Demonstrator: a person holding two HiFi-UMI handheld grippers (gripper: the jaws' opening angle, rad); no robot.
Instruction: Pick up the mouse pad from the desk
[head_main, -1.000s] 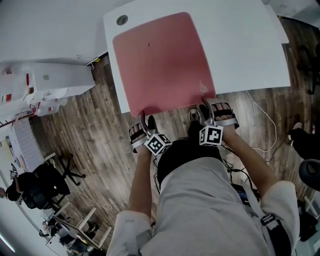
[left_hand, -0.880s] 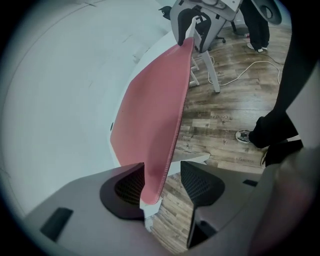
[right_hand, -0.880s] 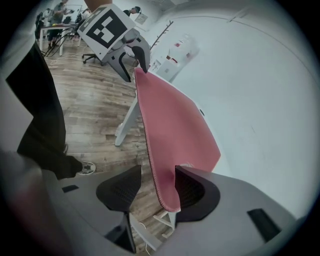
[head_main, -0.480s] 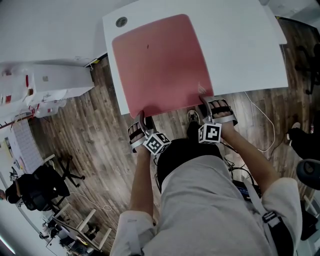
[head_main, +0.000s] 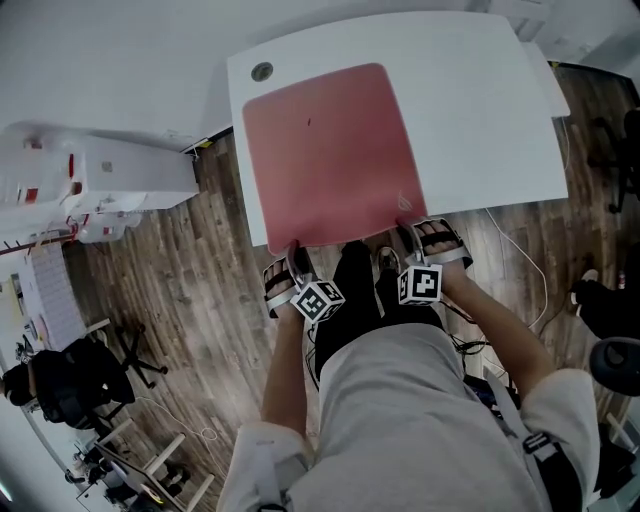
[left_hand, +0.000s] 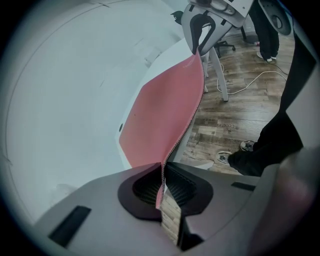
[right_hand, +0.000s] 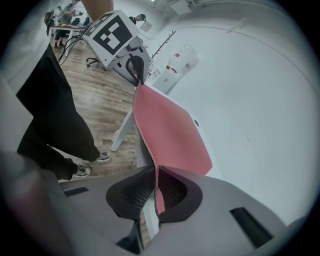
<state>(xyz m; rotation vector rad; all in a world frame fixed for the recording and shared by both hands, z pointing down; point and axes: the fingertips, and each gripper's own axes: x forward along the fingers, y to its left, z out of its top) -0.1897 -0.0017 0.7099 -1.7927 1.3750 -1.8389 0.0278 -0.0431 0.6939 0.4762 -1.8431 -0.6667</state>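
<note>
A large pink mouse pad (head_main: 330, 150) lies on the white desk (head_main: 480, 110), its near edge overhanging toward me. My left gripper (head_main: 294, 250) is closing its jaws on the pad's near left corner, and its pads pinch the pad's edge (left_hand: 160, 120) at the left gripper (left_hand: 162, 182). At the near right corner my right gripper (head_main: 408, 232) is closing too, with the mouse pad (right_hand: 170, 135) clamped in the right gripper (right_hand: 156, 192). The pad's near edge curves up between the two grippers. Each gripper view shows the other gripper at the far corner.
A round cable hole (head_main: 262, 71) sits at the desk's far left corner. A white cabinet (head_main: 100, 170) stands left of the desk on the wooden floor. A white cable (head_main: 520, 240) trails on the floor at right. An office chair (head_main: 70, 385) is at lower left.
Both grippers have gone from open around the pad's near edge to clamped on it. The hands have risen slightly, and the near edge has lifted off the desk.
</note>
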